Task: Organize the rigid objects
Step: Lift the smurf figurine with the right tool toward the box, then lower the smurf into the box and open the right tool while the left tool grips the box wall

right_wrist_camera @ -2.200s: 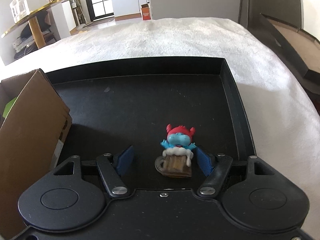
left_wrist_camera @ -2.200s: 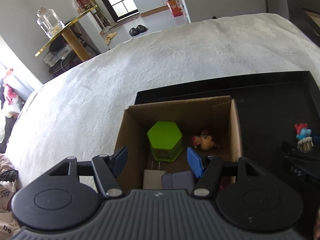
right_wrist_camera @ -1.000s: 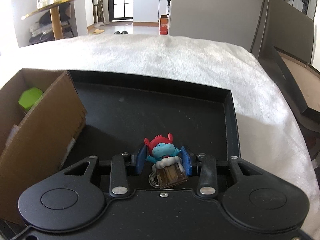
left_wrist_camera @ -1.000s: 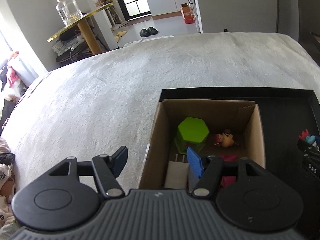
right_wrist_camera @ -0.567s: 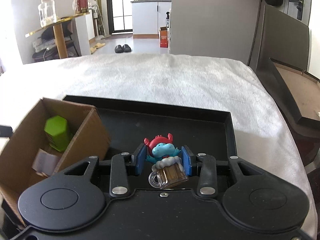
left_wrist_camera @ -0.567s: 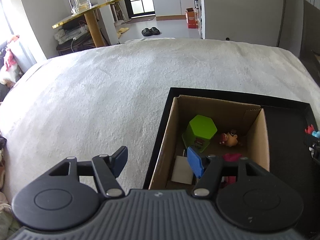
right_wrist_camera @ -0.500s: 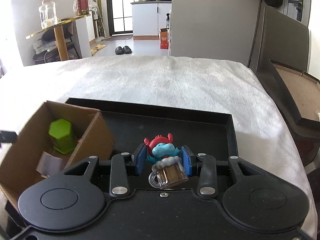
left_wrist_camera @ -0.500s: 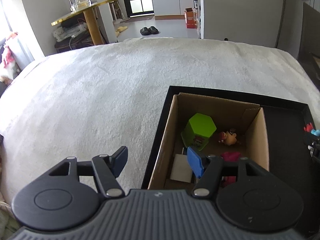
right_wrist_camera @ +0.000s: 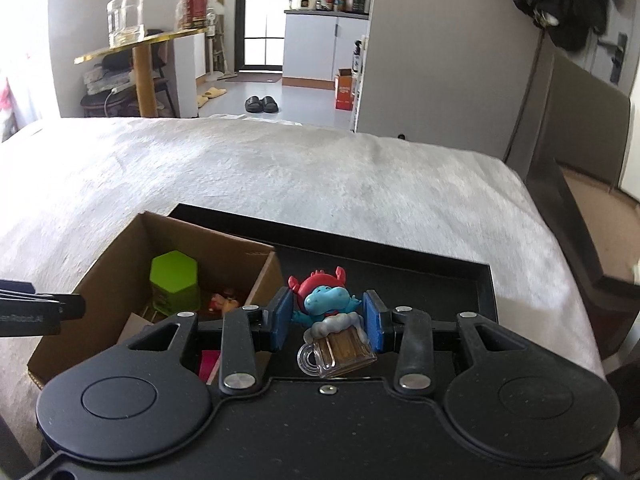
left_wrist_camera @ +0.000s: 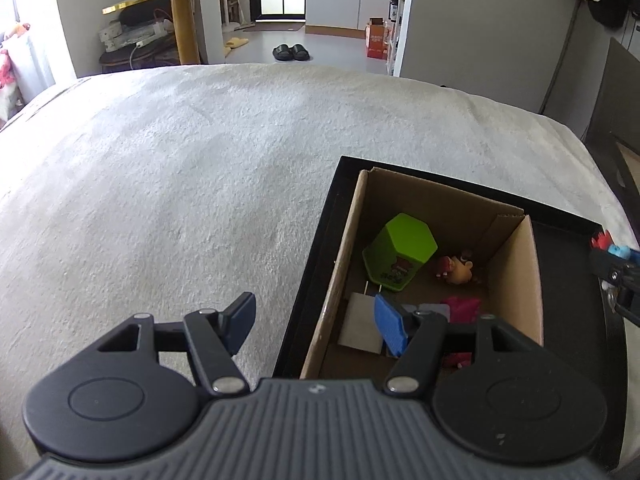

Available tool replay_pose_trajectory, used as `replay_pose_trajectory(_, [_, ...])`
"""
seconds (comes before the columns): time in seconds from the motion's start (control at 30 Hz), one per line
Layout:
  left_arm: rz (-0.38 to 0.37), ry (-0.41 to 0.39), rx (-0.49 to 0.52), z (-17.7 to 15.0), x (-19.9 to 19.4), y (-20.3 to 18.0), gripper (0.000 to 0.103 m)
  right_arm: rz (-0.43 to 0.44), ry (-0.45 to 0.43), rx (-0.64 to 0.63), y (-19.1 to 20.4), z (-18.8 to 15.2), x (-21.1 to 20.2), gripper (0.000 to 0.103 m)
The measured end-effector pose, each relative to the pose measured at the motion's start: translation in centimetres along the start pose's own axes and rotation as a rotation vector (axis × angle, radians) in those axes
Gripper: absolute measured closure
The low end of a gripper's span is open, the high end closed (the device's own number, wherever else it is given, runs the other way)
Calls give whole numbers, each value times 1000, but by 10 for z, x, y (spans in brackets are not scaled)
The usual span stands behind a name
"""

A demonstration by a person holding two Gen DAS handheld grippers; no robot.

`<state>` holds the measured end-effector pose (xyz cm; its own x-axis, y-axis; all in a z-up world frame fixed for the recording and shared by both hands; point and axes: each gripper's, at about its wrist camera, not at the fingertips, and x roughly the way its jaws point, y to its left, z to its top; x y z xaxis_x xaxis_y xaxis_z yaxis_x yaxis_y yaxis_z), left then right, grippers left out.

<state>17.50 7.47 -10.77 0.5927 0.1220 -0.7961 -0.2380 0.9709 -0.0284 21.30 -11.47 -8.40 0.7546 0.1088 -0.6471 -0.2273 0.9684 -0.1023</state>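
My right gripper [right_wrist_camera: 326,322] is shut on a small blue figurine with a red hat and a beer mug [right_wrist_camera: 330,312], held above the black tray [right_wrist_camera: 440,276] beside the cardboard box [right_wrist_camera: 120,248]. The figurine and the right gripper also show at the right edge of the left wrist view [left_wrist_camera: 614,254]. The box [left_wrist_camera: 516,264] holds a green hexagonal container [left_wrist_camera: 400,252], a small brown figure [left_wrist_camera: 456,270], a pink item [left_wrist_camera: 460,308] and a flat grey card [left_wrist_camera: 360,324]. My left gripper [left_wrist_camera: 316,322] is open and empty, above the box's near left corner.
The tray [left_wrist_camera: 304,280] lies on a white fuzzy cover [left_wrist_camera: 180,168]. A dark chair or frame [right_wrist_camera: 576,160] stands at the right. A gold table with a glass jar [right_wrist_camera: 126,16] and black slippers [right_wrist_camera: 262,104] are on the floor beyond.
My right gripper closed on the figurine and lifted it, moving up and left toward the box. My left gripper drew back and left from over the box, staying open.
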Motion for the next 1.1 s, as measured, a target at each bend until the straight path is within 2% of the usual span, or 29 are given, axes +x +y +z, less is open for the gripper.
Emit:
replay_pose_trajectory(0.2, [-20, 33, -23, -2, 8, 10, 40, -2, -11, -28, 23, 6, -4, 65])
replay_pose_trajectory(0.3, [-40, 34, -24, -4, 10, 12, 42, 31, 1, -7, 31, 9, -5, 65])
replay_pose_trajectory(0.4, [-42, 20, -24, -6, 9, 14, 47, 32, 4, -41, 45, 10, -5, 65])
replay_pose_trajectory(0.5, [-59, 23, -27, -7, 10, 15, 56, 33, 7, -77, 57, 11, -4, 65])
replay_pose_trajectory(0.67, [-91, 56, -58, -7, 18, 21, 79, 39, 12, -125, 75, 14, -3, 65])
replay_pose_trajectory(0.87, [-132, 59, -72, -8, 20, 23, 89, 56, 18, -165, 89, 15, 0, 65])
replay_pose_trajectory(1.1, [-167, 53, -80, -8, 19, 25, 90, 70, 47, -218, 99, 12, 16, 65])
